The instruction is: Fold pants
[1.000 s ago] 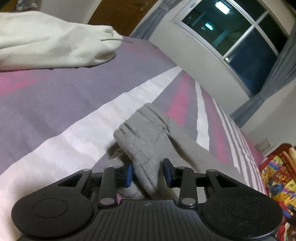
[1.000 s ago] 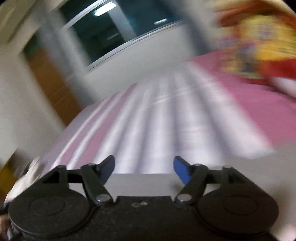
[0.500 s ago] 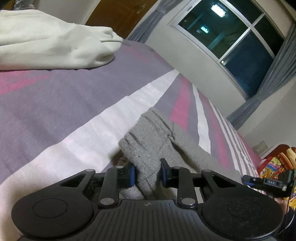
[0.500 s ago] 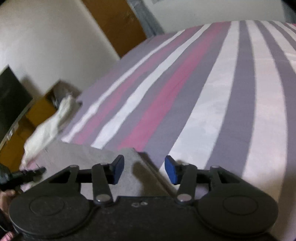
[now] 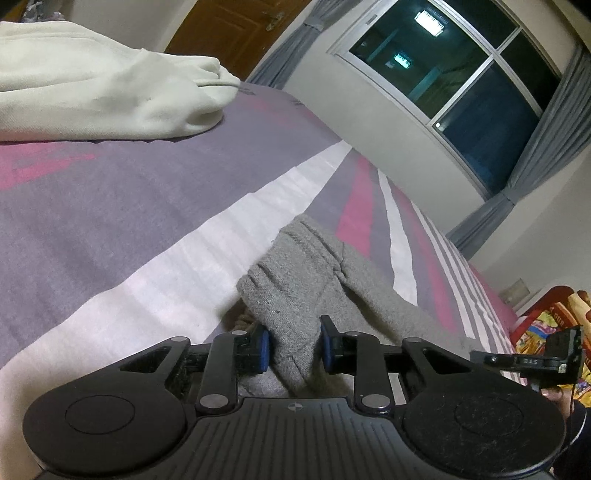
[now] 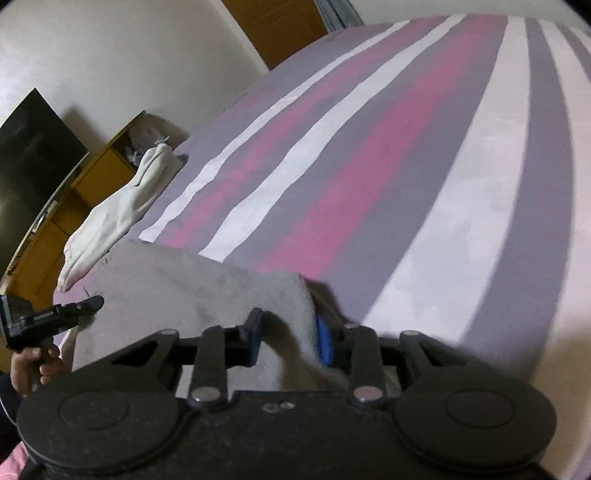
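My right tool (image 6: 286, 336) has swung over from the far side of the bed and come down onto the gray pants (image 6: 192, 291). Its jaws have just been closing, and now they pinch a corner of the gray cloth between them. My left tool (image 5: 294, 345) has hardly moved. Its jaws have closed a bit more and now clamp a bunched fold of the pants (image 5: 303, 288).

I think the folding has only just started. Both tools hold the pants now, one at each end, but the cloth looks lumpy and not folded flat. I still have to lift it, fold it over and smooth it down.

The pants lie on the bed (image 6: 461, 192), right in front of both tools and partly under them. The bed sheet has purple, pink and white stripes. A cream-white piece of clothing (image 5: 92, 92) lies far ahead of my left tool, to its left. Behind the bed I see a dark window (image 5: 461, 74) with gray curtains, a brown door (image 5: 229, 26) and a plain wall.
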`<state>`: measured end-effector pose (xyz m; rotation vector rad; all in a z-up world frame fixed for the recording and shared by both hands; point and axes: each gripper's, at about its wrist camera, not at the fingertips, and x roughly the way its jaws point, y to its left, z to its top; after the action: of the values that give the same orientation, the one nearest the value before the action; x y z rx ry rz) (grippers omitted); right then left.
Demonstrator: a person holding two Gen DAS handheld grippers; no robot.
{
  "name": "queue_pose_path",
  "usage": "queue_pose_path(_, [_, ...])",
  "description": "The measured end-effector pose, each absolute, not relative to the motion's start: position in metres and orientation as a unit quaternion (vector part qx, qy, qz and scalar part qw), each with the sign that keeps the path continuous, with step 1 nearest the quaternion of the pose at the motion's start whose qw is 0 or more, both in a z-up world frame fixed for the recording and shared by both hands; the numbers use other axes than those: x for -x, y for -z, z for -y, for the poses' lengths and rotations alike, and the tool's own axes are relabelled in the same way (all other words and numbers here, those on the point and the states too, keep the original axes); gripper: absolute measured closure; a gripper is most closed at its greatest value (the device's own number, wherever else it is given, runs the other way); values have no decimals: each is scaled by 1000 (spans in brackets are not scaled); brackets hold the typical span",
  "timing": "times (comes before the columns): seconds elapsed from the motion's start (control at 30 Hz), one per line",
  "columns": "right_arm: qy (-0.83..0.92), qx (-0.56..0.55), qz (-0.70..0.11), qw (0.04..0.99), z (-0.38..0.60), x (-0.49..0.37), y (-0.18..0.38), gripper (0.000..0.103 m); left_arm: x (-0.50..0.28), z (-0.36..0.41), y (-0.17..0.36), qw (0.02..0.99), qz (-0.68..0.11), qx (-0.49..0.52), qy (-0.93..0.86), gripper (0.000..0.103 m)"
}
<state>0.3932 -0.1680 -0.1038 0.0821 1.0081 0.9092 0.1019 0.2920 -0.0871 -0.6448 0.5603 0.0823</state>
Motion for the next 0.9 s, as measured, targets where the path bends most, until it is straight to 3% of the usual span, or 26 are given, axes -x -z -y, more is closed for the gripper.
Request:
queue_pose_path(0.07, [-406, -2, -432, 805, 160, -383, 96, 100, -101, -292, 83, 913, -262, 309, -43, 76])
queue_pose_path(0.17, [-384, 3, -377, 843, 158, -373, 73, 100, -99, -290, 74, 924, -253, 284, -47, 76])
queue_pose_path(0.37, [-356, -1, -426, 832, 156, -383, 109, 101, -98, -296, 90, 918, -273, 285, -45, 76])
queue_pose_path(0.43, [-346, -11, -420, 839, 157, -380, 107, 98, -97, -293, 86, 918, -274, 283, -45, 76])
queue_pose_path(0.5, [-324, 5, -399, 858, 161, -370, 97, 84, -92, -291, 84, 920, -274, 277, -49, 76])
queue_pose_path(0.9, [-306, 15, -347, 886, 191, -306, 59, 84, -60, -282, 27, 941, -204, 259, -75, 76])
